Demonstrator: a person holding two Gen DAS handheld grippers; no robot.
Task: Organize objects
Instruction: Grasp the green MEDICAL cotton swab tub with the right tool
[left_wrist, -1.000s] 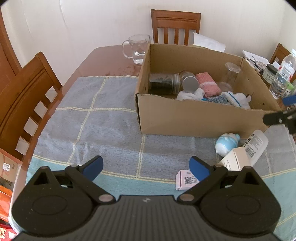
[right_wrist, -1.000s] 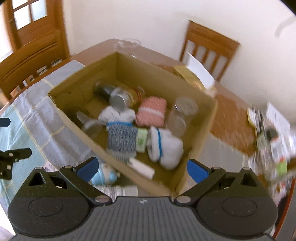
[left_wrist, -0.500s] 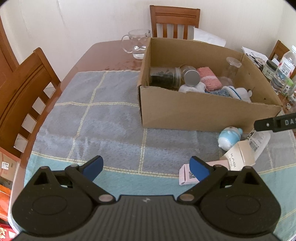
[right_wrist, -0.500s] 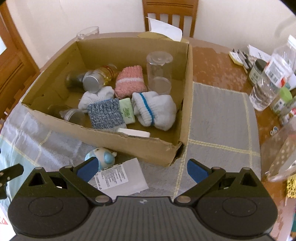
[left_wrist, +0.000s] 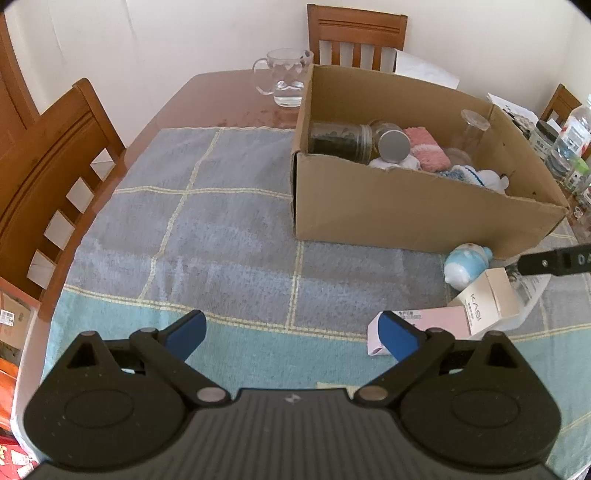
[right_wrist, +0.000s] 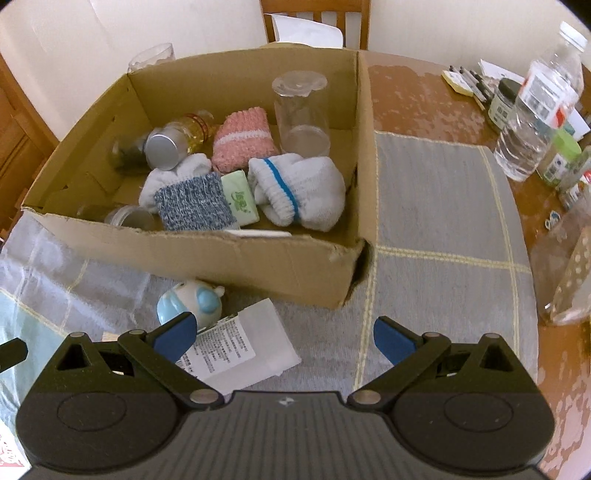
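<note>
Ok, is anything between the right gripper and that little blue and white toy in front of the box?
Nothing visible does. The right gripper is open, and the toy lies just ahead of its left finger, on the cloth before the cardboard box. A white packet lies beside the toy, not over it.

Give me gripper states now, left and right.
Left gripper: open, holding nothing, above the towel.
Right gripper: open, holding nothing, over the white packet in front of the cardboard box.
</note>
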